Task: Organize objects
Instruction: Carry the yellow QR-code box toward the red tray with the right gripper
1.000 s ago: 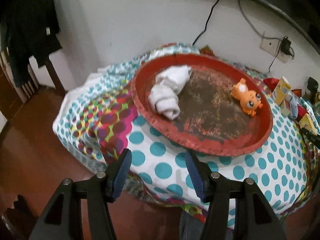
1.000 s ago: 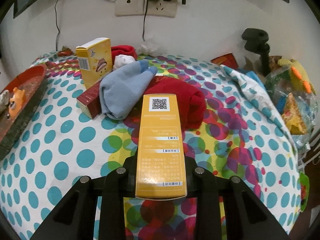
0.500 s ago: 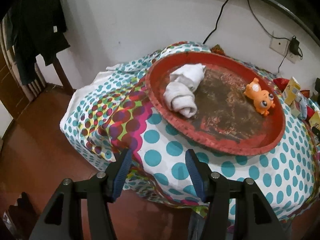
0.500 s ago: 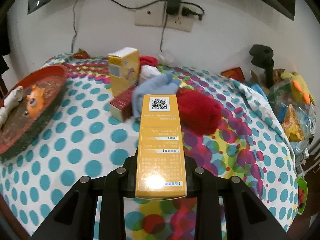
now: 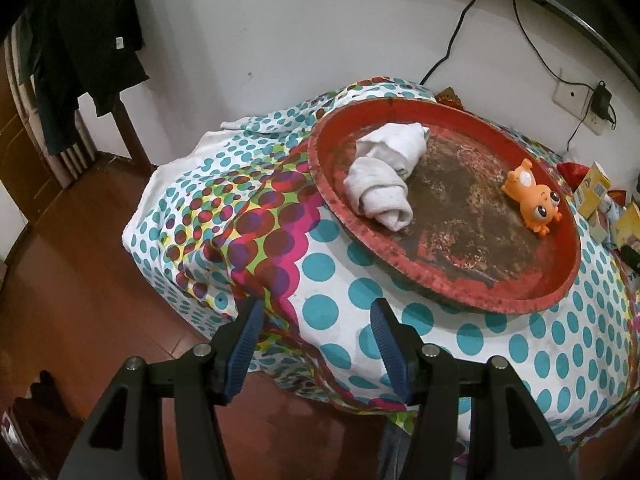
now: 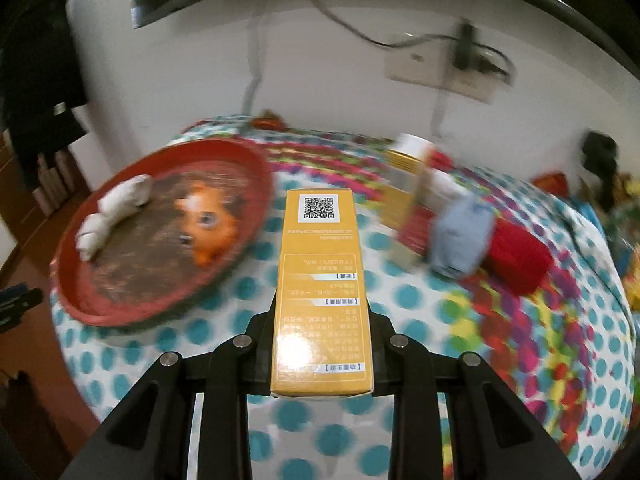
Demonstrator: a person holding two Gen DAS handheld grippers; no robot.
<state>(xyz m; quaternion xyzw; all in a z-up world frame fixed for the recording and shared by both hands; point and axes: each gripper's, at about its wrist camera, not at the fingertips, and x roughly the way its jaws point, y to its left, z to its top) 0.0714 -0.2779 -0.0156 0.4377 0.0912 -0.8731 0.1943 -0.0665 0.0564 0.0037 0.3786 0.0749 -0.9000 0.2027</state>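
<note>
My right gripper (image 6: 322,332) is shut on a long yellow box (image 6: 322,280) with a QR code on its far end, held above the dotted tablecloth. A round red tray (image 5: 436,276) holds a rolled white cloth (image 5: 384,176) and an orange toy animal (image 5: 532,198); the tray also shows at the left of the right wrist view (image 6: 96,312). My left gripper (image 5: 316,348) is open and empty, hovering over the table's near edge, short of the tray.
A second yellow box (image 6: 408,168), a blue cloth (image 6: 460,236) and a red roll (image 6: 516,256) lie on the table's right side. A socket with cables (image 6: 452,68) is on the wall. A chair with dark clothes (image 5: 80,40) stands left. The wooden floor (image 5: 72,288) lies below.
My right gripper has swung left with the yellow box, bringing the red tray into view. My left gripper has drifted back and left, so the tray sits further right.
</note>
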